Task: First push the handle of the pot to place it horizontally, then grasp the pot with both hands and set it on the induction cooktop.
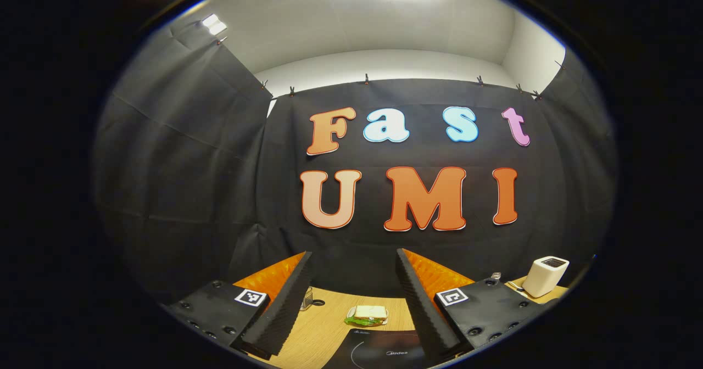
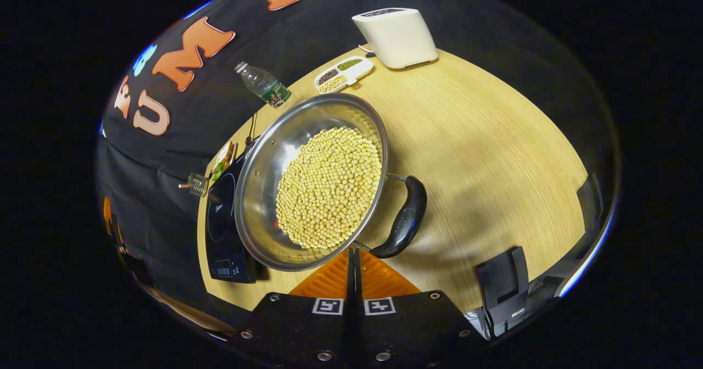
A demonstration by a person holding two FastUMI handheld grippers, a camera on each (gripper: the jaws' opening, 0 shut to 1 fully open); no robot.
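In the right gripper view, a steel pot [image 2: 313, 182] of yellow beans sat at frame centre on the wooden worktop [image 2: 483, 155], its rim overlapping the black induction cooktop [image 2: 222, 231] at lower left. Its black loop handle [image 2: 405, 218] lay just above and right of the right gripper [image 2: 352, 264], long axis running up the frame. Those jaws were pressed together, holding nothing. The right hand looked nearer the handle.

In the left gripper view, the left gripper [image 1: 354, 297] had jaws wide apart, empty, above the cooktop's edge. "Midea" was printed there.
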